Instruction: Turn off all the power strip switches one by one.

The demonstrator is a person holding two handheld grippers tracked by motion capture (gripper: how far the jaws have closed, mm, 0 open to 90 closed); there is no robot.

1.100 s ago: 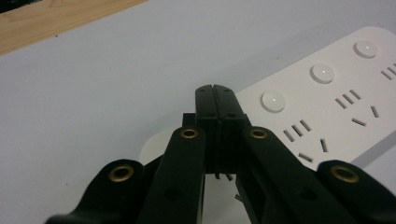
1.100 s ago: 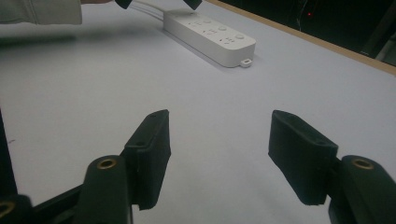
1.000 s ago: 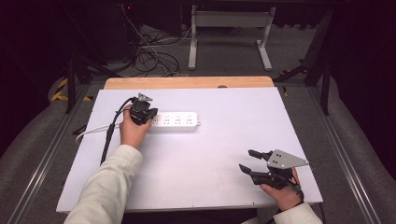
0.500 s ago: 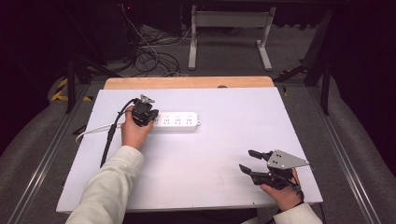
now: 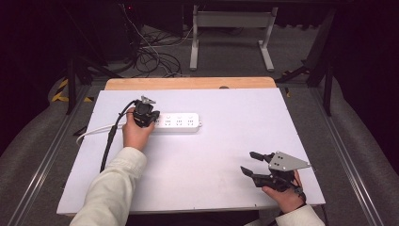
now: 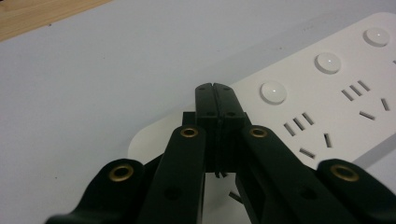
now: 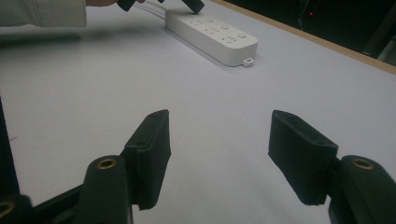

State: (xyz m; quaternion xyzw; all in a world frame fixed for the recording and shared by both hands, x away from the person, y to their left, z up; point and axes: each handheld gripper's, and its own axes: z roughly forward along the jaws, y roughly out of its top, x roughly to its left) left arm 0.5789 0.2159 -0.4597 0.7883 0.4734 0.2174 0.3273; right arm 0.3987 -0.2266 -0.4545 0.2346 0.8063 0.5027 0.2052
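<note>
A white power strip (image 5: 181,122) lies flat on the white table at the back left, and its round buttons and sockets show close up (image 6: 327,107). My left gripper (image 5: 147,115) points down over the strip's left end. Its jaws are pressed together with nothing between them (image 6: 215,88), just beside the first round button; whether the tips touch the strip I cannot tell. My right gripper (image 5: 249,162) rests low near the table's front right, its jaws wide apart and empty (image 7: 219,140). In the right gripper view the strip (image 7: 212,32) lies far ahead of it.
The strip's white cord (image 5: 94,132) runs off to the left. A black cable (image 5: 110,141) trails from the left gripper along the sleeve. The table (image 5: 211,155) ends in a wooden strip (image 5: 188,83) at the back. Beyond it, cables and a metal stand sit on the floor.
</note>
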